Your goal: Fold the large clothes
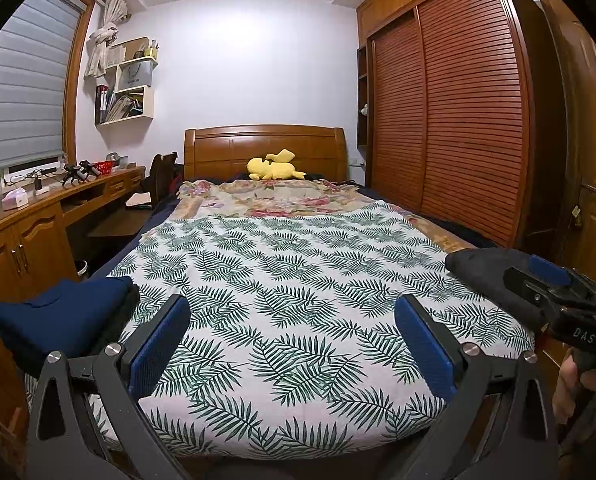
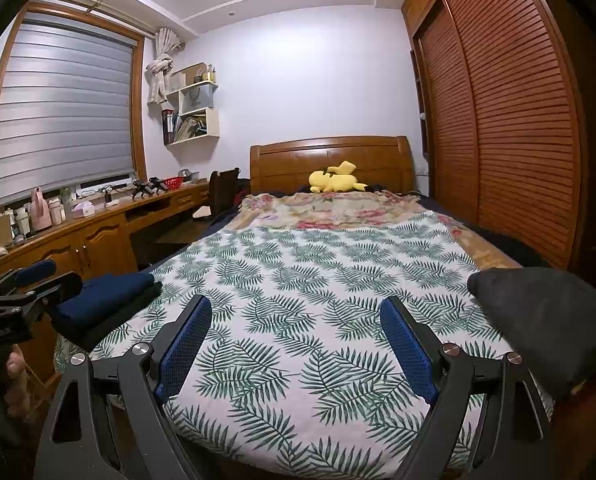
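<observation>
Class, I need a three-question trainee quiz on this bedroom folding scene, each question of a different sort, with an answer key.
1. True or false: both grippers are shut on clothes.
2. Which garment lies at the bed's right edge? A) dark grey garment B) red towel C) white shirt
3. Fill in: the yellow plush toy lies by the wooden ____.

Key:
1. False: left gripper and right gripper have their fingers apart, holding nothing.
2. A, dark grey garment; the folded navy pile is left.
3. Headboard, behind the plush toy.

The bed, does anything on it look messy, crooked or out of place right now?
Nothing stands out. The leaf-print cover lies flat, navy folded clothes sit at its left edge, and a dark grey garment lies bunched, not folded, at the right.
</observation>
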A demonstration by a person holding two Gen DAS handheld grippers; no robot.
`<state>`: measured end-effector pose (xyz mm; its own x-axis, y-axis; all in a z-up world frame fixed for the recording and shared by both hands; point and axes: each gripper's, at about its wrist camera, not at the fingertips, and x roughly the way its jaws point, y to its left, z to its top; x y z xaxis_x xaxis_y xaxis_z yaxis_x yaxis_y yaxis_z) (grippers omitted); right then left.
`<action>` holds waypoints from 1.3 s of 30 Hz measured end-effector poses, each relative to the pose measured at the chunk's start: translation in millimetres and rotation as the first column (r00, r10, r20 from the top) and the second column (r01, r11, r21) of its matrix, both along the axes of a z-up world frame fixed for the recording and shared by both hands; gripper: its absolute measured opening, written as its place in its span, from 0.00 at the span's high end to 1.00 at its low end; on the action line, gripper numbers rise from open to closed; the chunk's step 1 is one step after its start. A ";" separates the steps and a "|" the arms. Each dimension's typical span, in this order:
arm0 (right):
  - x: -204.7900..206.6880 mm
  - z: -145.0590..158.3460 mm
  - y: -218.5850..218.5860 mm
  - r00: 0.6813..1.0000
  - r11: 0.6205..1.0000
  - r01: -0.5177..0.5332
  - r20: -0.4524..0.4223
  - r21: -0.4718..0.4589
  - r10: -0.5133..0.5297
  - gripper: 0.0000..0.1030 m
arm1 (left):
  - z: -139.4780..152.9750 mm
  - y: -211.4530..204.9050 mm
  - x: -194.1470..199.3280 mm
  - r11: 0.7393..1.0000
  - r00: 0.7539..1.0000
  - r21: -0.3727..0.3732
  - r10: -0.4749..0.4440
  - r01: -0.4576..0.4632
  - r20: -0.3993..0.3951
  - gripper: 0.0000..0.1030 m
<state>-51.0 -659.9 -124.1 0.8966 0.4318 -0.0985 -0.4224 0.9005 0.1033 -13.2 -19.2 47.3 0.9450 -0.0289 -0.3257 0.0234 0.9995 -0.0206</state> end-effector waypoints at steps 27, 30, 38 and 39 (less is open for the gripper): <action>0.8 0.3 -3.9 1.000 1.000 0.003 0.009 0.009 -0.003 0.15 | 2.7 -3.4 -3.2 1.000 1.000 0.002 -0.009 0.009 0.003 0.01; 0.7 0.3 -3.9 1.000 1.000 0.004 0.010 0.007 -0.004 0.15 | 2.7 -3.4 -3.1 1.000 1.000 0.002 -0.008 0.008 0.005 0.01; 1.5 0.1 -3.6 1.000 1.000 0.003 0.011 0.006 -0.003 0.15 | 2.3 -3.2 -3.1 1.000 1.000 0.002 -0.009 0.009 0.003 0.01; 1.5 0.1 -3.6 1.000 1.000 0.002 0.012 0.007 -0.002 0.15 | 1.7 -3.3 -2.9 1.000 1.000 0.003 -0.009 0.009 0.003 0.01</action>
<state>-49.6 -663.5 -124.0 0.8985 0.4307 -0.0852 -0.4218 0.9006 0.1046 -16.1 -22.5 49.0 0.9458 -0.0368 -0.3227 0.0328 0.9993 -0.0179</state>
